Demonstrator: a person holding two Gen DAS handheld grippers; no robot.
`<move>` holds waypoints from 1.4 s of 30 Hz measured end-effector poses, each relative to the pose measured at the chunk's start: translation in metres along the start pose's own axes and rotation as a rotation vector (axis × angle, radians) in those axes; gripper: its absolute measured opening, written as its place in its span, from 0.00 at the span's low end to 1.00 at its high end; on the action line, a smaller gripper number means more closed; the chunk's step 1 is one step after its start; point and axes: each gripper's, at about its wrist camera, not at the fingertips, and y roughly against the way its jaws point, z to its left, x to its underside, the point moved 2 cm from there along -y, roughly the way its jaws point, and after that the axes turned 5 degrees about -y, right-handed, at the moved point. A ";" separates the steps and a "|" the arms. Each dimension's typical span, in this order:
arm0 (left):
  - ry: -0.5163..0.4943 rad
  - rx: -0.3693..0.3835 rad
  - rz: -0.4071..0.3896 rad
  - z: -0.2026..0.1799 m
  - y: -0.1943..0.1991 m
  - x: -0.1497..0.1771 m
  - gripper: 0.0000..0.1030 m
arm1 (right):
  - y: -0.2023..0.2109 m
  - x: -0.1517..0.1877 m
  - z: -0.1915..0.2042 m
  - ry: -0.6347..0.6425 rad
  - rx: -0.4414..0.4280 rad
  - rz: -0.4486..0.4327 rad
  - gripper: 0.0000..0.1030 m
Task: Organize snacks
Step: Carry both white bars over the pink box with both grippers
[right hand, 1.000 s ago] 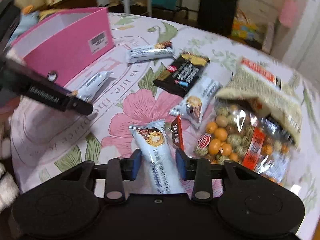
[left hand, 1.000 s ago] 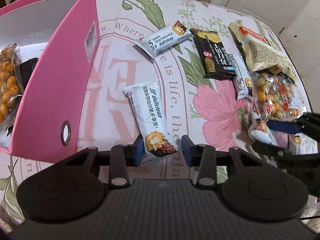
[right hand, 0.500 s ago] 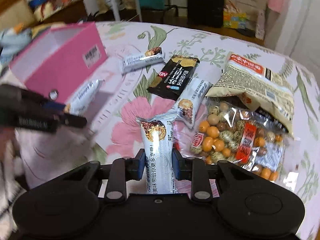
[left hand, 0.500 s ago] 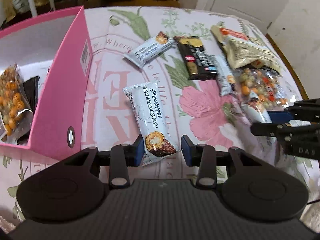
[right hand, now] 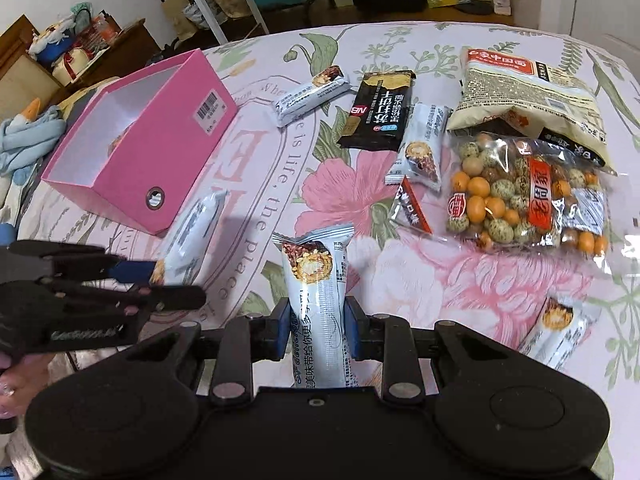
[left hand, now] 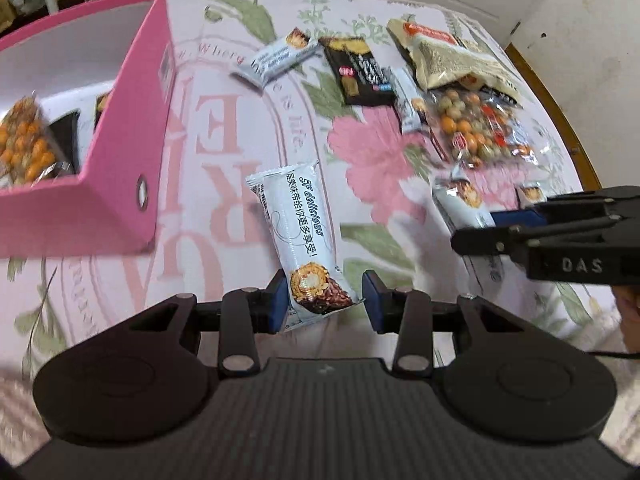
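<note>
Both my grippers held a white snack bar apiece, over the flowered tablecloth [right hand: 256, 184].

Nearest me, my right gripper [right hand: 316, 330] had just finished closing – its blue pads pinched the right-hand bar [right hand: 318, 292] at mid-length, the chocolate end pointing away. My left gripper [left hand: 326, 300] clamped the left-hand bar [left hand: 298, 232] by its near end, the wrapper angling up and away. Beyond them lay loose packets: another white bar [right hand: 560, 330] near right, the clear peanut bag [right hand: 528, 192], a black biscuit pack [right hand: 376, 116], a beige bag [right hand: 528, 92]. Far left stood the pink box [left hand: 132, 152] – open-topped, snacks already inside, nothing between it and my left-hand bar.
</note>
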 end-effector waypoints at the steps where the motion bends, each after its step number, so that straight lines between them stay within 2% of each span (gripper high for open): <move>1: -0.012 -0.007 -0.004 -0.001 0.006 0.003 0.37 | 0.002 0.002 0.002 -0.005 0.000 -0.004 0.31; 3: -0.032 -0.026 -0.011 -0.003 0.020 0.009 0.37 | 0.008 0.003 0.004 -0.008 -0.007 -0.008 0.31; 9: -0.071 -0.010 0.010 0.000 0.056 0.024 0.37 | 0.029 0.009 0.038 -0.032 -0.076 0.011 0.31; 13: -0.067 0.053 0.023 0.007 0.080 0.028 0.37 | 0.039 0.007 0.071 0.046 -0.058 0.002 0.31; 17: -0.092 -0.006 -0.029 0.014 0.108 0.027 0.37 | 0.047 0.002 0.098 0.109 -0.084 -0.011 0.31; 22: -0.084 -0.024 -0.085 0.032 0.144 0.019 0.37 | 0.058 -0.007 0.130 0.166 -0.140 -0.049 0.31; 28: -0.051 -0.088 -0.187 0.059 0.175 0.003 0.37 | 0.063 -0.033 0.168 0.222 -0.204 -0.115 0.31; 32: 0.018 -0.152 -0.228 0.090 0.173 -0.016 0.37 | 0.047 -0.062 0.192 0.230 -0.241 -0.145 0.31; 36: 0.075 -0.205 -0.241 0.128 0.153 -0.034 0.37 | 0.013 -0.091 0.208 0.231 -0.230 -0.172 0.31; 38: 0.117 -0.197 -0.226 0.148 0.137 -0.040 0.37 | -0.008 -0.104 0.213 0.239 -0.217 -0.167 0.31; 42: 0.190 -0.106 -0.186 0.183 0.100 -0.049 0.37 | -0.052 -0.126 0.212 0.208 -0.202 -0.119 0.31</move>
